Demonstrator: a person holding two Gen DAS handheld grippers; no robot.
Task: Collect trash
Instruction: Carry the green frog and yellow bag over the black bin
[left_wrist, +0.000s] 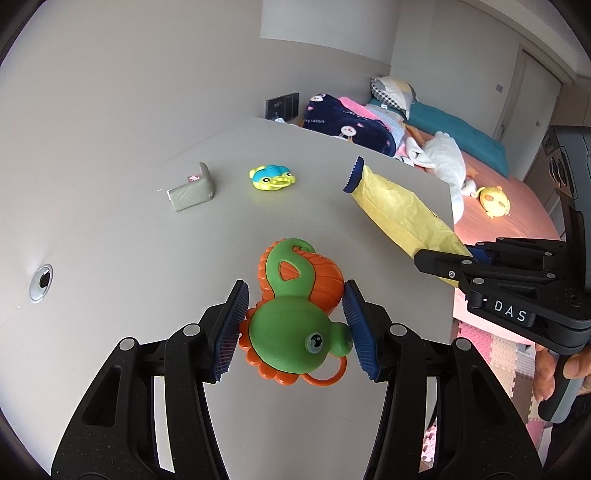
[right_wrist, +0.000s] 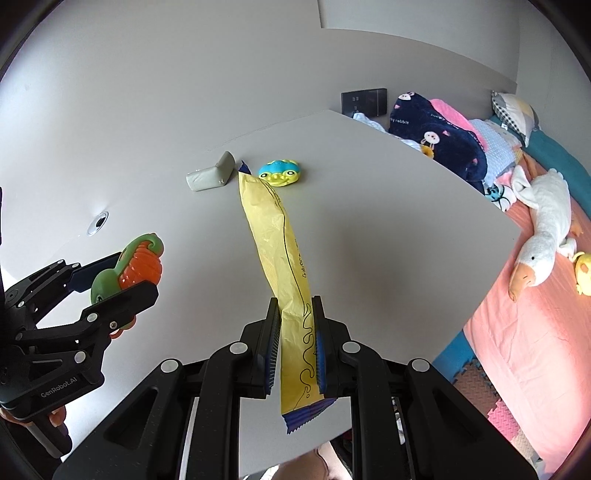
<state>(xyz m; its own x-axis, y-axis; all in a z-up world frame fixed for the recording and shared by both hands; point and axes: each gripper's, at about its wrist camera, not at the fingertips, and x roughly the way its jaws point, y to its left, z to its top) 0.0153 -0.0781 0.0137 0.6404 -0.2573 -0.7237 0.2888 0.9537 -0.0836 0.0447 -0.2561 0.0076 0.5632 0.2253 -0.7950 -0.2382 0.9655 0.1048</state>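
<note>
Left to right, landmark the grey table (left_wrist: 110, 229).

Left gripper (left_wrist: 295, 325): jaws part-open, blue pads pressed on either flank of green-and-orange toy (left_wrist: 295, 317), carried clear above table's near edge. Hard moulded plastic by look, judged light, stiff, a little slippery on rounded body; grip across the body sound, the thin orange ring below too flimsy to trust.

Farther back on table: grey folded block (left_wrist: 192, 190), then small blue-and-yellow toy (left_wrist: 272, 178) beside it, apart, both resting flat.

Right gripper (right_wrist: 295, 343): jaws nearly shut, clamped on long yellow wrapper (right_wrist: 275, 236) near its lower blue-crimped end, the rest held out over table toward the blue-and-yellow toy. Judged very light, limp, crinkly film; apt to swing or slip if pinched only at the crimp, so grip across flat body just above the seal preferred.

Left wrist view alone gave toy's eye, ring and both pad contacts, plus fingers of a hand (left_wrist: 546, 369) on right tool's handle. Right wrist view alone gave wrapper's full length, printed line and pinch point; toy half hidden there behind left tool's finger. Bin not seen in either.
</note>
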